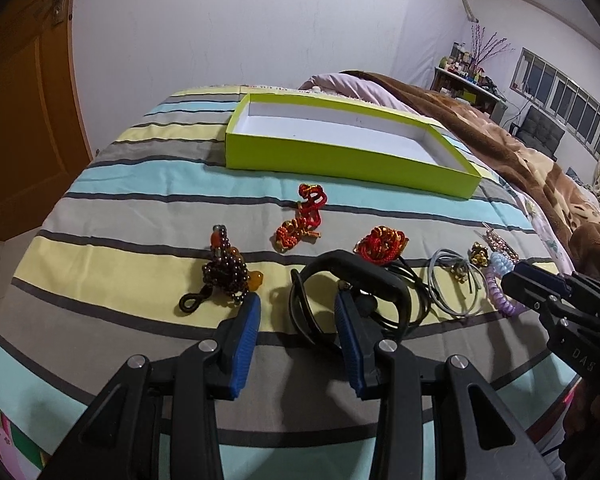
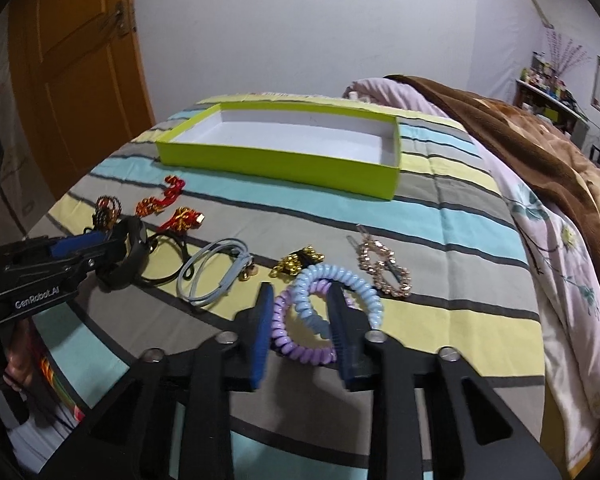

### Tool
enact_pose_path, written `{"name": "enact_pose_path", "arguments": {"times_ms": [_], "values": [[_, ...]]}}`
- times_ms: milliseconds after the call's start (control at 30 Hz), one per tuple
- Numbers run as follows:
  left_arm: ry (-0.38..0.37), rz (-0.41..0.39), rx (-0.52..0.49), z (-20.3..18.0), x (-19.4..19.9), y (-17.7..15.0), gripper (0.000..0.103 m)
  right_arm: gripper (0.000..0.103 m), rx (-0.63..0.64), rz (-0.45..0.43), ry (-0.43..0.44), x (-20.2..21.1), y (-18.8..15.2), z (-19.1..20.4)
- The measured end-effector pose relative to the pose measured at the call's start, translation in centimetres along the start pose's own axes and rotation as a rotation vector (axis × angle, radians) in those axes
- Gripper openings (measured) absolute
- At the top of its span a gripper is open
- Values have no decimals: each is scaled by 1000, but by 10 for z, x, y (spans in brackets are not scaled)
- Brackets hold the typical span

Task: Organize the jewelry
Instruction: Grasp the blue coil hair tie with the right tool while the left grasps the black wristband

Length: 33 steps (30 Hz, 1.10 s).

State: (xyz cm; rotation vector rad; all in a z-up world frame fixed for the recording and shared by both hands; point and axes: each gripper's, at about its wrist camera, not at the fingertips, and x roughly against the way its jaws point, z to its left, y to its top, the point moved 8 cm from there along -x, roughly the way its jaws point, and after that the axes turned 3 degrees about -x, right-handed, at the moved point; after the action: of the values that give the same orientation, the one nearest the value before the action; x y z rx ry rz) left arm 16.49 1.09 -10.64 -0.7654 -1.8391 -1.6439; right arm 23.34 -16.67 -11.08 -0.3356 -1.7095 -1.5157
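So nothing's been put away yet: the green box (image 1: 340, 160) sits on the striped bed cover (image 1: 120, 184) with only its white floor showing, and all the jewelry is lined up in a row on the near side of it.

Both tongs are down at the row, going for a first pick. The left tongs (image 1: 298, 312) are spread, with the thick black bracelet (image 1: 352, 276) just ahead; one blue pad seems to poke inside its loop, but I can't see it pinched. The right tongs (image 2: 298, 312) are spread too, straddling the stacked spiral hair ties, the light blue one (image 2: 340, 280) over the purple one (image 2: 296, 344). The pads don't look pressed on the coils yet.

My read on the next move: squeeze, lift straight up, carry over the box wall and drop. The coils are springy and overlap each other, so both might come up together.

Room-wise, it's tight sideways. The brown bead string (image 1: 228, 272) is near the left pad, the grey cord loop (image 2: 216, 272) lies between the two tongs, and the gold charm (image 2: 298, 264) plus the rhinestone hair clip (image 2: 384, 268) sit just beyond the ties. The red knotted cords (image 1: 304, 220) lie between the bracelet and the box, so keep the carry high. The bed edge is right under the tongs, so don't drag anything back.
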Motion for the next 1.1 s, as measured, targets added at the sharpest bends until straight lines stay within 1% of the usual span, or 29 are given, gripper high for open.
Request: {"name": "enact_pose_path", "arguments": {"times_ms": [67,167,200,300,367,433,533,700,867,1100], "values": [[2,0,-3,-1,-1,1,38,17,2,8,8,-3,0,1],[11,2,-10,0,-4,3,34,14,-13,24,16,-7,-1,-1],[14,1,-15,0,-4,3,32,11,-19,28,22,-8,-1,-2],[23,1,-24,0,-6,5,28,9,-25,31,29,-8,-1,-1],[25,0,-31,-1,-6,6,23,9,-29,30,31,-8,0,-2],[18,-1,-35,-2,-6,6,13,9,-35,28,34,-7,0,-2],[11,-2,-24,-1,-7,8,11,9,-40,16,32,-3,1,-2],[4,-13,-15,1,-1,10,10,9,-46,-14,30,7,5,-3],[6,-29,-19,2,9,12,10,9,-48,-42,28,18,9,-2],[-10,-58,-23,0,26,21,10,9,-32,-73,27,32,17,5]]}}
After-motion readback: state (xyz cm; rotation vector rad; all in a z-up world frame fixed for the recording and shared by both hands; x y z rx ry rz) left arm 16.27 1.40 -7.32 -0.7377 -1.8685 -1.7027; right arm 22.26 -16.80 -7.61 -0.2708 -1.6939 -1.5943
